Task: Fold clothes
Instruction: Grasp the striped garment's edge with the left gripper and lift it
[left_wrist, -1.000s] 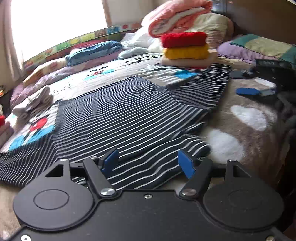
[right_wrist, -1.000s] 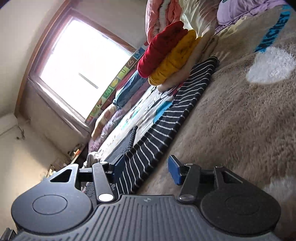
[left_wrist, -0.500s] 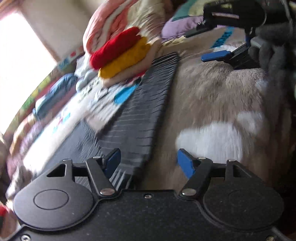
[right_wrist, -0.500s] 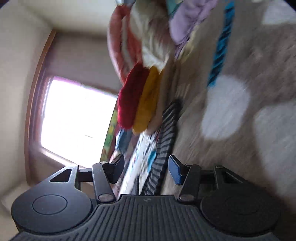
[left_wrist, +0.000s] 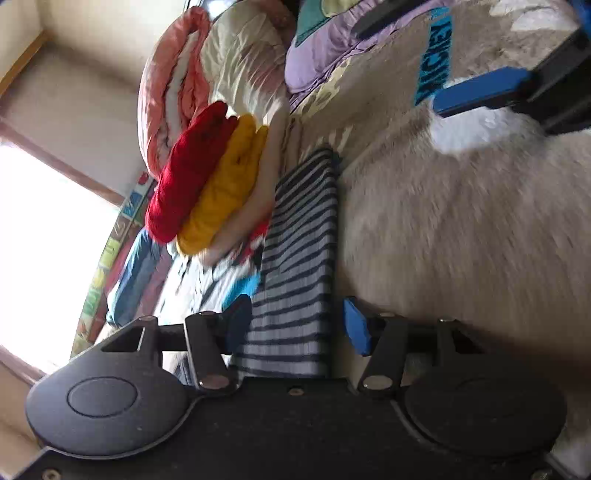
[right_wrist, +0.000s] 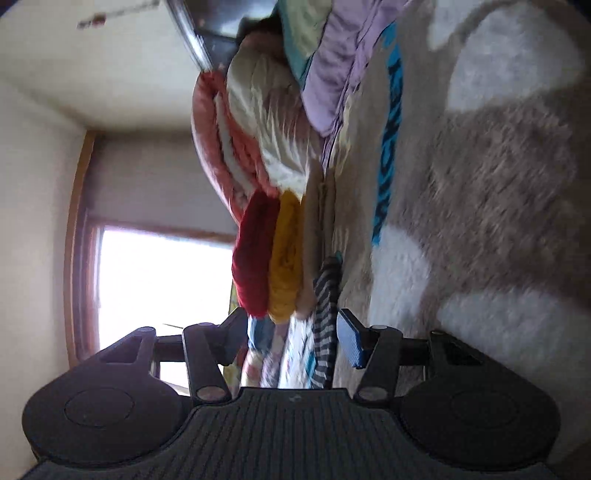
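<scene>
The navy-and-white striped garment (left_wrist: 299, 258) lies flat on the bed as a long folded strip, reaching toward the stack of folded clothes. My left gripper (left_wrist: 295, 326) straddles its near end. Its jaws are closing with the cloth between them; the right pad (left_wrist: 356, 330) still stands clear of the fabric. In the right wrist view my right gripper (right_wrist: 291, 336) is open, held level and rolled on its side, with the striped garment's far edge (right_wrist: 325, 314) showing between its fingers. One blue finger (left_wrist: 480, 92) of the right gripper shows at the top right of the left wrist view.
A folded stack of a red (left_wrist: 192, 173), a yellow (left_wrist: 221, 192) and a beige piece sits just beyond the striped garment. Behind it lie a rolled pink-and-cream duvet (left_wrist: 207, 74) and a lilac pillow (left_wrist: 325, 48). A brown fleece blanket (left_wrist: 461, 240) with white patches covers the bed's right side. A bright window (right_wrist: 162, 280) is on the left.
Both views have rolled sideways. My left gripper slid along the bed to the garment's folded strip and its jaws narrowed. The right gripper moved closer to the folded stack, still open.
</scene>
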